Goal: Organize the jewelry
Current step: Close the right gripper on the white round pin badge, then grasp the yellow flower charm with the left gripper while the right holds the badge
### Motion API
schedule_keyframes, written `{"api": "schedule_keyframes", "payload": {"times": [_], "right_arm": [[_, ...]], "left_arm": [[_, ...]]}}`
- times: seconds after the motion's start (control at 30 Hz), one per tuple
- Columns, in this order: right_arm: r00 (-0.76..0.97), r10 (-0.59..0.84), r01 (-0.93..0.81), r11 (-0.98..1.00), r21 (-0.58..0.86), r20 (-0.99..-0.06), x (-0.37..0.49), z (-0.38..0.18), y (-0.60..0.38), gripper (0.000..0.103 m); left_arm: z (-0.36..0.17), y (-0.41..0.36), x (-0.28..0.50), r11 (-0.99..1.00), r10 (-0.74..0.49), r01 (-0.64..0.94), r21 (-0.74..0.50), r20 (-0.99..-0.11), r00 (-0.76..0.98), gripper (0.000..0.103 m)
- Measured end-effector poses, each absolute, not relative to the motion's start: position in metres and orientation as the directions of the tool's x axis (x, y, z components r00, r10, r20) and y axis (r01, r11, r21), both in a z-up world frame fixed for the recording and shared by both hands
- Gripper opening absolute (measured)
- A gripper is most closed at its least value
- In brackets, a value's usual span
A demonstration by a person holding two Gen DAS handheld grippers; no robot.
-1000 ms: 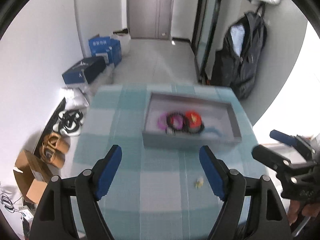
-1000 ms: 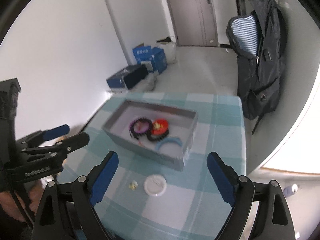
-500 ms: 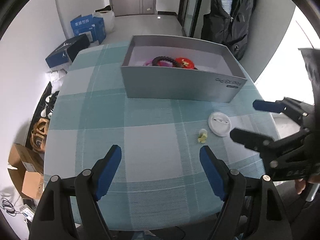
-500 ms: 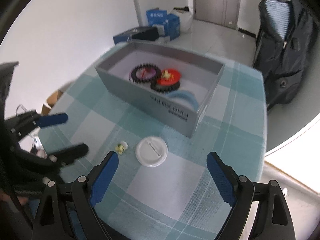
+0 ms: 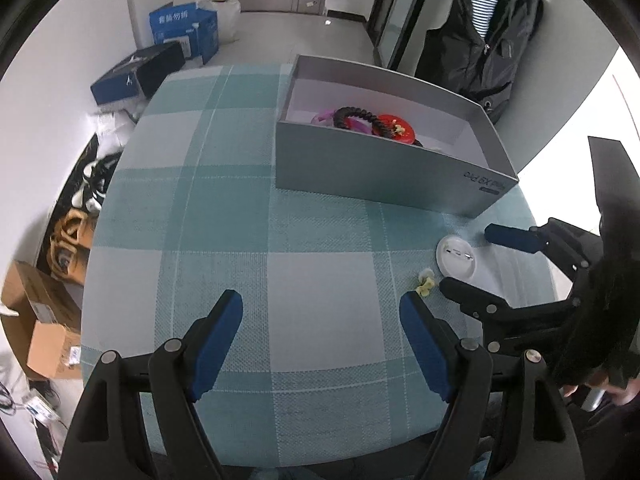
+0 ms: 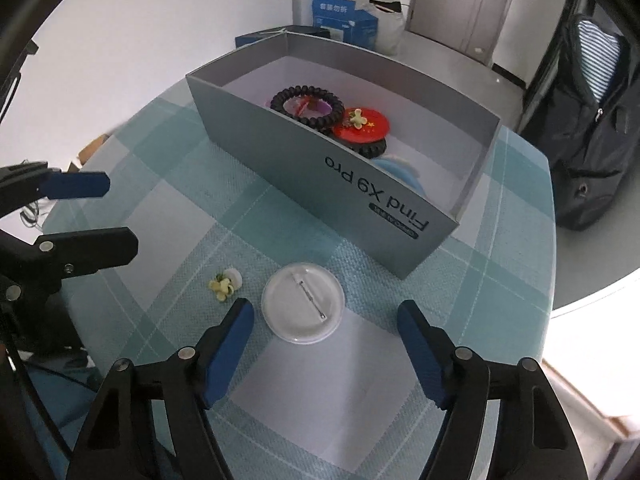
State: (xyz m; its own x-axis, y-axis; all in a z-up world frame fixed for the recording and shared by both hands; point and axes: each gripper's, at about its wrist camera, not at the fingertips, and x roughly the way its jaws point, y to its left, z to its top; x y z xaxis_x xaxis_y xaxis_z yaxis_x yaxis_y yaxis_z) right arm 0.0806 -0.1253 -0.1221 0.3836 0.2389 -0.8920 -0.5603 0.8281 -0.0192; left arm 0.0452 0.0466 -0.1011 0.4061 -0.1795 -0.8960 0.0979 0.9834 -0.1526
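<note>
Both grippers have dropped toward the table since the earlier frames, and the box now fills far more of each view. The right gripper (image 6: 324, 320) hangs just above the white pin badge (image 6: 303, 303), its blue-padded fingers (image 6: 230, 344) spread to either side of it and closing; the badge lies between them but nothing presses on it yet. The left gripper (image 5: 322, 322) hovers over bare cloth near the table's front edge, fingers spread wide and empty.

The badge lies face down near the table's right edge, just in front of the grey box (image 6: 360, 184), its metal pin showing. Just beside it lies a small yellow flower earring (image 6: 224, 284). Inside the box sit a dark beaded bracelet (image 6: 306, 106), a red badge (image 6: 364, 126) and a pale blue piece I cannot identify.

The badge is a thin, smooth, glossy disc lying flat, so the pads may slide over its rim or skate it across the cloth instead of gripping; a low pad edge could also snag the woven checked tablecloth (image 6: 180, 220). The left-hand finger of the right gripper stands near the earring and could knock it. The box is stiff matte card with upright walls, which a carried badge could catch on.
</note>
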Motion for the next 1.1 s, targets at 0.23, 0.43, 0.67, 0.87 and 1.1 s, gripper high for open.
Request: {"api": "schedule_keyframes", "payload": {"times": [0.23, 0.43, 0.67, 0.87, 1.1], "right_arm": [[0.397, 0.257, -0.615, 0.787, -0.048, -0.881, 0.065, -0.117, -0.111, 0.04], [0.382, 0.269, -0.601, 0.799, -0.017, -0.884, 0.062, -0.117, -0.119, 0.04], [0.4, 0.295, -0.521, 0.852, 0.049, -0.868, 0.078, -0.103, -0.151, 0.04], [0.435, 0.315, -0.466, 0.88, 0.089, -0.843, 0.084, -0.086, -0.168, 0.04], [0.465, 0.347, -0.438, 0.89, 0.128, -0.815, 0.088, -0.07, -0.18, 0.04]], "left_arm": [[-0.103, 0.051, 0.049, 0.984, -0.179, 0.077, -0.161, -0.898, 0.402, 0.077], [-0.103, 0.045, 0.051, 0.981, -0.193, 0.096, -0.169, -0.896, 0.4, 0.077], [-0.107, 0.032, 0.051, 0.967, -0.251, 0.136, -0.216, -0.899, 0.358, 0.077], [-0.11, 0.017, 0.052, 0.967, -0.245, 0.161, -0.199, -0.903, 0.354, 0.077], [-0.116, -0.008, 0.054, 0.966, -0.22, 0.207, -0.158, -0.919, 0.327, 0.077]]}}
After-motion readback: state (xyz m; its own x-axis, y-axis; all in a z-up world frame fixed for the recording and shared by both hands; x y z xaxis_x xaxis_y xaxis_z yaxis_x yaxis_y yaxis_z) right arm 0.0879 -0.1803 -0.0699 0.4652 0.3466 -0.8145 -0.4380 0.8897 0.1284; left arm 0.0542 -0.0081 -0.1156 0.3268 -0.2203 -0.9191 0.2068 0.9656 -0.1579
